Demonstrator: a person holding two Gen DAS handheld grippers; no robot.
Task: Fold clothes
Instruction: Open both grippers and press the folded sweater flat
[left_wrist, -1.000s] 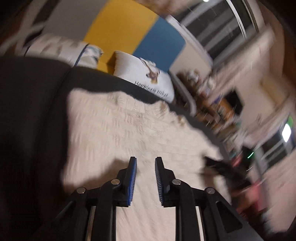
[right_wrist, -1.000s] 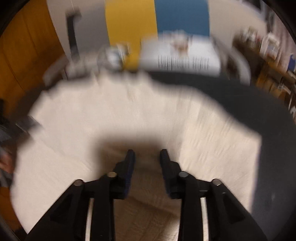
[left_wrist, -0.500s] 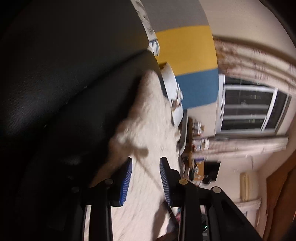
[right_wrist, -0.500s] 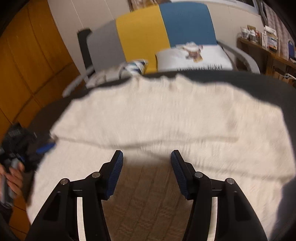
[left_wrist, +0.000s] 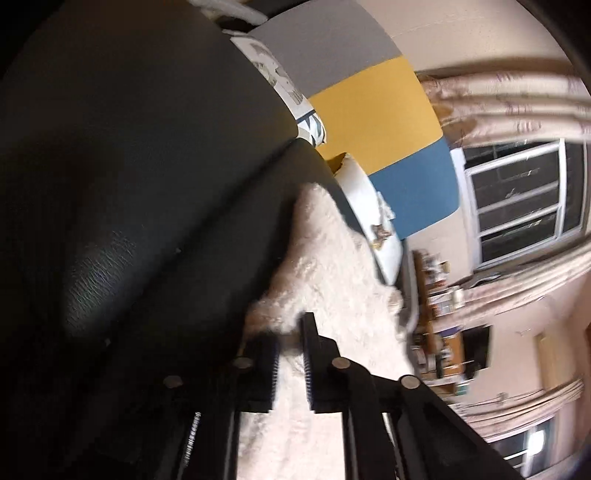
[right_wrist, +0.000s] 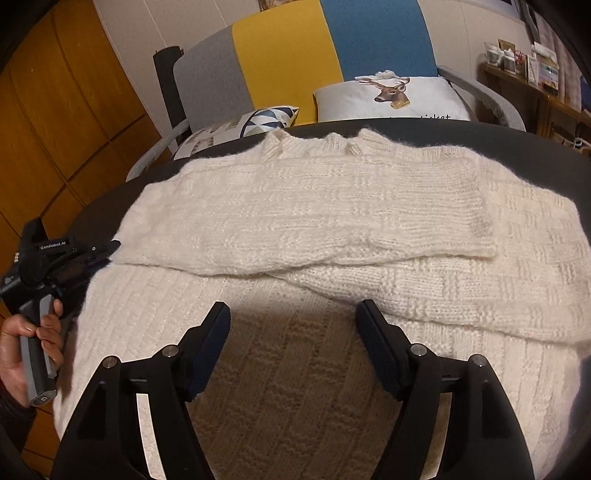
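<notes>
1. While the right gripper (right_wrist: 293, 308) hangs just above it, a cream knitted sweater (right_wrist: 332, 206) lies flat on a dark, leather-like surface (right_wrist: 517, 140), its neckline at the far edge.
2. Both sleeves are folded across the chest. One lies in a broad band from the left shoulder towards the right, and its cuff ends short of the right edge. The other runs beneath it and slants towards the lower right.
3. Right gripper: its jaws stand wide apart and have just been opening. Nothing is between them. Only the lower body of the sweater, in the gripper's own shadow, shows beneath the gap.
4. Left gripper (right_wrist: 114, 245): seen from the right wrist view, it sits at the sweater's left edge, its tip touching the fabric where the upper sleeve bends over.
5. A person's hand (right_wrist: 22, 343) wraps the grey handle of that left gripper at the frame's left edge, and a dark sleeve shows below it.
6. From the left wrist view the scene is rolled sideways. The jaws are narrow and have just been closing, with the fluffy edge of the sweater between them. Whether the pads press on the knit cannot be told — the tips are blurred and dark.
7. Beyond the surface stands a chair (right_wrist: 288, 55) with a back in grey, yellow and blue panels.
8. Two cushions rest on the chair — a white one printed with a deer's head (right_wrist: 391, 99) and one with a triangle pattern (right_wrist: 258, 118).
9. Orange-brown wooden panelling (right_wrist: 55, 110) fills the left side, and a cluttered wooden shelf (right_wrist: 535, 85) stands at the right.
</notes>
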